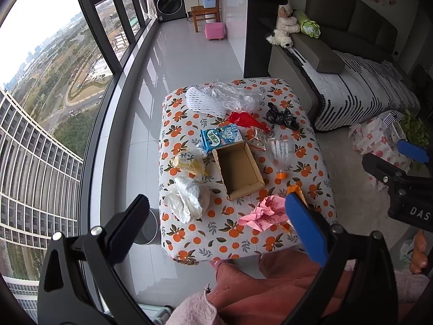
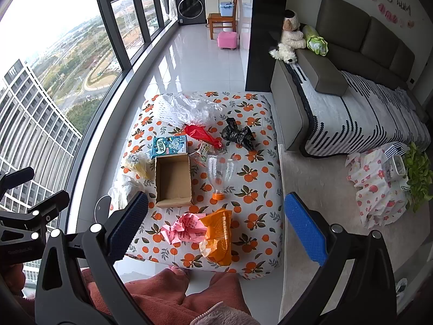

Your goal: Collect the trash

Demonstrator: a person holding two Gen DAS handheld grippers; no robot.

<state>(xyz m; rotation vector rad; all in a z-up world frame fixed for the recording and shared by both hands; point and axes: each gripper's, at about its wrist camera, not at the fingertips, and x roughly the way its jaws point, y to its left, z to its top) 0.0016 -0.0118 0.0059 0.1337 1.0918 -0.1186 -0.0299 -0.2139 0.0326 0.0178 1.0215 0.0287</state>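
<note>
Trash lies spread on a table with an orange-print cloth (image 2: pixel 257 135). An open, empty cardboard box (image 2: pixel 173 180) stands in the middle. Around it are a clear plastic bottle (image 2: pixel 220 172) with an orange cap, a blue carton (image 2: pixel 170 146), a red bag (image 2: pixel 201 134), a black bag (image 2: pixel 238 134), crumpled pink paper (image 2: pixel 184 227), an orange bag (image 2: pixel 217 234) and white wrappers (image 1: pixel 189 197). My left gripper (image 1: pixel 216 222) hovers open above the near left edge. My right gripper (image 2: pixel 216 222) hangs open over the pink paper and orange bag, holding nothing.
A tall window (image 1: pixel 54 81) runs along the left. A grey sofa (image 2: pixel 351 81) with a striped throw and soft toys stands at the right. A low table with flowered cloth and a plant (image 2: pixel 418 173) sits on the rug. The person's pink-clad legs (image 2: pixel 189 292) are at the near edge.
</note>
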